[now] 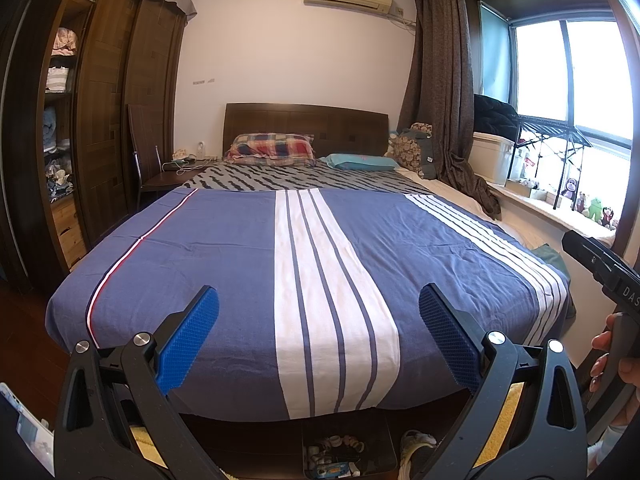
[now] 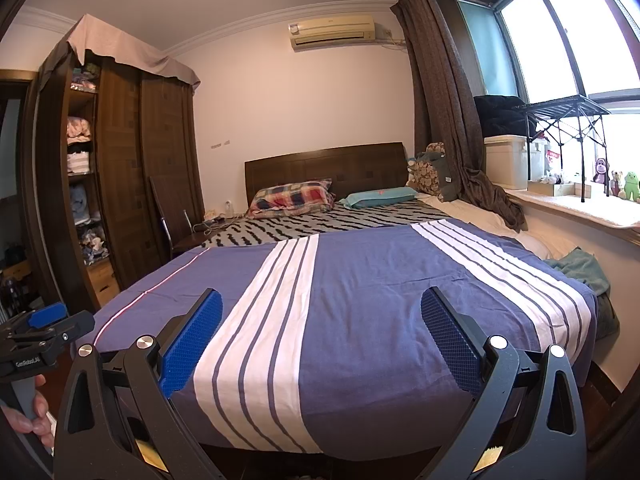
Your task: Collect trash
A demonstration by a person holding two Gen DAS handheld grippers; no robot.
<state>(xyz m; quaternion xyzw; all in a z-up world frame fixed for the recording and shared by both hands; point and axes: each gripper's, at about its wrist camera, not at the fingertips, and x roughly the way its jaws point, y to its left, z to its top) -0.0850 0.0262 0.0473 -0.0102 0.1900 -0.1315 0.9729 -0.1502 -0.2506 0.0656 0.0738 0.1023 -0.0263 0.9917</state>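
No trash shows plainly from where I stand; the nearest thing to it is the small clutter in a dark box (image 1: 348,454) under the foot of the bed (image 1: 224,264), holding little pale round bits and a blue packet, too small to make out. A shoe (image 1: 418,446) lies just beside the box on the floor. Both tongs are held at the foot of the bed, pointing along it toward the headboard (image 1: 306,126). The left tongs (image 1: 318,340) are spread wide with nothing between the blue pads (image 1: 188,344), and the right tongs (image 2: 320,344) are likewise parted and bare. The bed wears a blue cover with white stripes, a zebra-patterned sheet beyond it, a plaid pillow (image 1: 270,146) and a teal pillow (image 1: 360,161) at the head. On the left stands a wardrobe (image 1: 116,92) with open shelves stuffed with folded clothes. On the right, a sill (image 2: 576,208) carries a white bin (image 2: 506,160), a folding rack (image 2: 560,110) and small plush toys (image 2: 616,182). A dark curtain (image 1: 448,92) hangs down onto the bed's corner.
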